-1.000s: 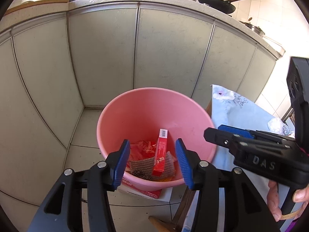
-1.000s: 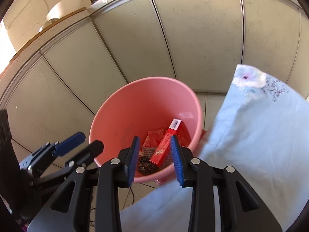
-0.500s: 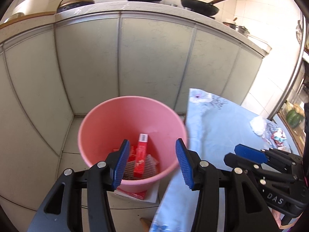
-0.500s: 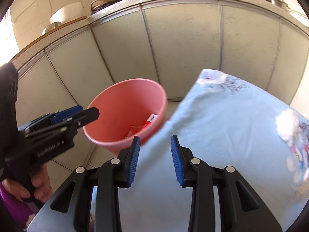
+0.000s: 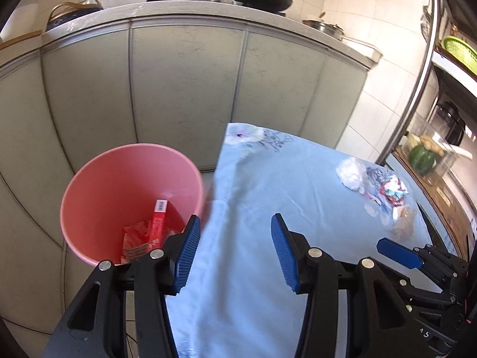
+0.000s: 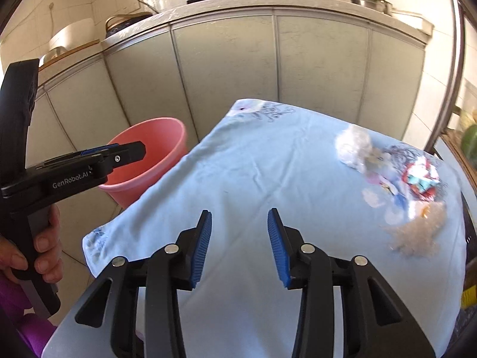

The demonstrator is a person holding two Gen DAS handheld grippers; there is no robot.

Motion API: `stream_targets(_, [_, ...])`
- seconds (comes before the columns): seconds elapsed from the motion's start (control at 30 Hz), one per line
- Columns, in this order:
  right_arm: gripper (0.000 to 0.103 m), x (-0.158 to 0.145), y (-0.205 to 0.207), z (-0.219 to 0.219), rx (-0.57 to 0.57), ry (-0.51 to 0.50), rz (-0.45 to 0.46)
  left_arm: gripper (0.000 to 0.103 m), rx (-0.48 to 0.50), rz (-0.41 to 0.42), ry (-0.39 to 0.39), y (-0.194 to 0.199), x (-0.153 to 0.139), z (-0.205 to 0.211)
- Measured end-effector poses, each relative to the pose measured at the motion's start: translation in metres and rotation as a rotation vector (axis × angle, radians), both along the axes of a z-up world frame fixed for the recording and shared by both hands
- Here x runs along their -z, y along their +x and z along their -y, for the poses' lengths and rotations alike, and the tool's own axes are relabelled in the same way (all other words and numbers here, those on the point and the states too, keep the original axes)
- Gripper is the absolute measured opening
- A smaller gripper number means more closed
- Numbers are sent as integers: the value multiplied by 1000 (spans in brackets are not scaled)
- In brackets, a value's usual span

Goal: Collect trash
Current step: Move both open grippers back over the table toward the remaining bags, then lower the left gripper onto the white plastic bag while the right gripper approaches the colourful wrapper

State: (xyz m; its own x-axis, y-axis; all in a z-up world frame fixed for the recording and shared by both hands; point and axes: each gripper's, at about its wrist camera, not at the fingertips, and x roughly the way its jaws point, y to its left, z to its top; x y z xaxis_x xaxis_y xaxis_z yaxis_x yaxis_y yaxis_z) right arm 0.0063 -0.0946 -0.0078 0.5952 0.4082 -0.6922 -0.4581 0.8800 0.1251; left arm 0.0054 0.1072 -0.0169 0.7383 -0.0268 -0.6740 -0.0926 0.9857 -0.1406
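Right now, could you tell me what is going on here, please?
A person is collecting trash with two handheld grippers. The left gripper and right gripper both hang open and empty over a table covered with a light blue cloth. A pink bucket beside the table already holds a red box and red wrappers. A white wad, a colourful wrapper and a pale fluffy clump still lie on the cloth.

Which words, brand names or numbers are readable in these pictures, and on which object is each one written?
"GenRobot.AI": on the side of the left gripper, right wrist view.
"15": on the body of the right gripper, left wrist view, lower right.
Barcode on the red box in the pink bucket: too small to read.
Colourful wrapper on the table: print blurred.
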Motion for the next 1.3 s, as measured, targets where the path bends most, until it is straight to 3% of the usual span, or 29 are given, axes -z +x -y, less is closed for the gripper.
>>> stream_targets(0.53, [40,5,-18,72,171,51,10,49,135,-21,10,-1,0,69])
stream_targets(0.9, [40,4,-29,94,210,68,25,48,144,-46,-17,1,1,82])
stream_targets(1.3, [40,12,-22,118,256,93,19,49,175,-68,34,17,3,107])
